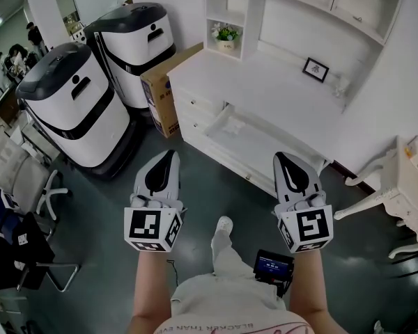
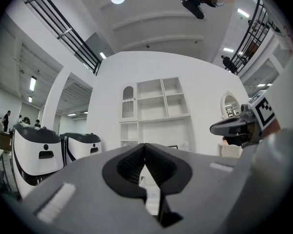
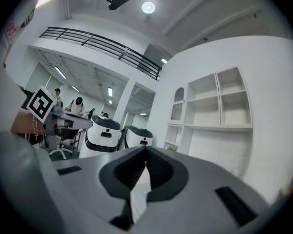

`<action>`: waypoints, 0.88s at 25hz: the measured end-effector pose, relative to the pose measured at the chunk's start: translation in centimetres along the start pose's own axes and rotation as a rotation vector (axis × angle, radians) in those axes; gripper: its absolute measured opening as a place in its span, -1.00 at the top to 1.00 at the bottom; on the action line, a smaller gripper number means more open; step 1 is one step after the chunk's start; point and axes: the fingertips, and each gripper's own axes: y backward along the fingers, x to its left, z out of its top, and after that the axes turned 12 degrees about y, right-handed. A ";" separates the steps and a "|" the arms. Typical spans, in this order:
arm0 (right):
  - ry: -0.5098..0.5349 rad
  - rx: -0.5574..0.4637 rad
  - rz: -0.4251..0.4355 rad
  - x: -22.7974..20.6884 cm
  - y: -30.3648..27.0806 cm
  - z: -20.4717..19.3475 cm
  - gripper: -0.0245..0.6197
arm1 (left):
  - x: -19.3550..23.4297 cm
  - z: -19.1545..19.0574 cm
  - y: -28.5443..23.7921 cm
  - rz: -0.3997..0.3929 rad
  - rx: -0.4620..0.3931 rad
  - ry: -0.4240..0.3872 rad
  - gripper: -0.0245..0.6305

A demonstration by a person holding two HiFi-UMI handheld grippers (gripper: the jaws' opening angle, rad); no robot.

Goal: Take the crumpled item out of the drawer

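Observation:
A white desk with shelves stands ahead of me. Its wide drawer is pulled open, and a pale crumpled item lies inside, too small to make out clearly. My left gripper and right gripper hover over the dark floor, short of the drawer front, both pointing at the desk. Each is shut with nothing between its jaws. In the left gripper view the left gripper's tips meet, and the right gripper shows at the right. In the right gripper view the right gripper's tips meet too.
Two white-and-black machines stand at the left, with a cardboard box beside the desk. A potted plant and a small picture frame sit on the desk. White furniture stands at the right, office chairs at the left.

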 end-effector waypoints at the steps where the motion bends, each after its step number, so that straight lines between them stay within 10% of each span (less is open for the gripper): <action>1: 0.000 0.002 0.000 -0.4 -1.0 -0.4 0.90 | 0.4 -0.3 -1.0 0.004 0.004 -0.001 0.90; 22: -0.050 0.031 0.031 -11.0 -22.1 -7.9 0.90 | 7.4 -1.9 -25.5 0.000 0.071 -0.007 0.90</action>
